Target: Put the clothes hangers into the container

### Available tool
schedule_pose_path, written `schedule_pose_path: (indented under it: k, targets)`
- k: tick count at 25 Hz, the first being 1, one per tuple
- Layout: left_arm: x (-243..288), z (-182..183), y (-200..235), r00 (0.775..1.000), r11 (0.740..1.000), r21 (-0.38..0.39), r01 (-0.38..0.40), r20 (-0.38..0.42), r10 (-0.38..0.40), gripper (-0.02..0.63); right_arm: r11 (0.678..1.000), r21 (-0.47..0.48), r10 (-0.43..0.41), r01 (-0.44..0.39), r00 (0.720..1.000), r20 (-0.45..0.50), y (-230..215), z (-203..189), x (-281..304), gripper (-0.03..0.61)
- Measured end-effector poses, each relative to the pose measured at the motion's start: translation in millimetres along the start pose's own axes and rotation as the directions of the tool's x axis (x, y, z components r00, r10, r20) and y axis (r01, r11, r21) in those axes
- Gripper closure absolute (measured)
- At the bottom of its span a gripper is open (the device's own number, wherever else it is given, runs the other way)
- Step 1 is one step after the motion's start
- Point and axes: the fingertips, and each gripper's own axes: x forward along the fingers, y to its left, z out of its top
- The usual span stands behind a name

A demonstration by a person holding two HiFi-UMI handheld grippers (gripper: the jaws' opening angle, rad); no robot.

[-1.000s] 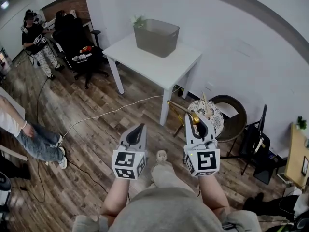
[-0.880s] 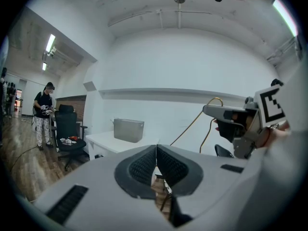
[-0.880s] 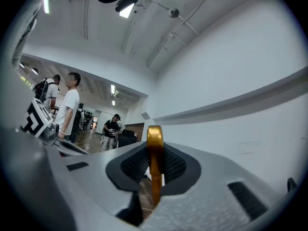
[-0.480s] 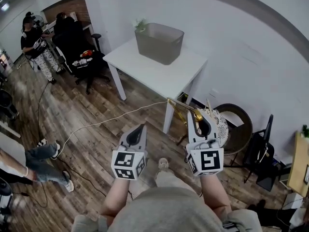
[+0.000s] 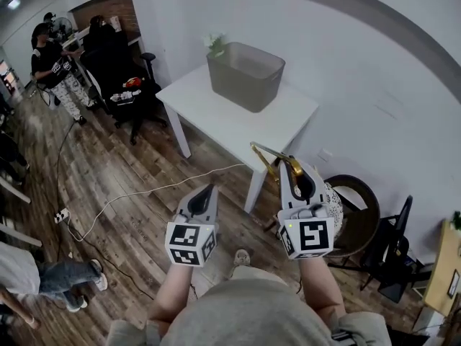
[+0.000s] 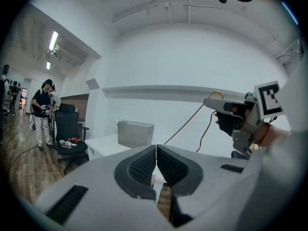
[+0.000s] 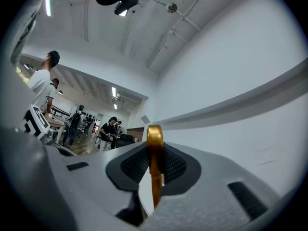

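Hanger (image 5: 268, 158): gold, gripped in the right gripper's (image 5: 292, 166) jaws, in the air by the desk's (image 5: 216, 114) near corner.
Container (image 5: 245, 78): grey, at the desk's far edge.
Left gripper (image 5: 209, 190): jaws together, empty.

no text, label or number can be read.

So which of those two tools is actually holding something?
The right tool, clamped on a gold hanger; the left tool is shut on nothing.
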Motion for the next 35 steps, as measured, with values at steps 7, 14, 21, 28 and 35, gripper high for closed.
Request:
schedule_pose_path:
  k: [7,14,21,28,35]
  targets:
    - [49,10,16,1.0,1.0,-0.004,-0.025,0.004,0.025,0.604,1.0,0.013,0.019,-0.019,1.0,0.013,-26,-10,52,0.526]
    - [96,15,29,0.999,0.999,-0.018,-0.05,0.004,0.051,0.604,0.999,0.031,0.04,-0.041,0.998,0.043,-53,-17,99,0.526]
    - [122,18,37,0.996,0.996,-0.025,-0.086,0.001,0.086,0.604,0.996,0.033,0.081,-0.084,0.994,0.075,-64,-13,138,0.526]
    - [130,16,47,0.995,0.994,-0.039,-0.101,-0.003,0.101,0.604,0.994,0.041,0.091,-0.096,0.99,0.112,-68,-3,169,0.526]
    - [153,18,67,0.996,0.995,-0.037,-0.09,-0.006,0.09,0.604,0.995,0.022,0.093,-0.097,0.984,0.154,-67,14,209,0.526]
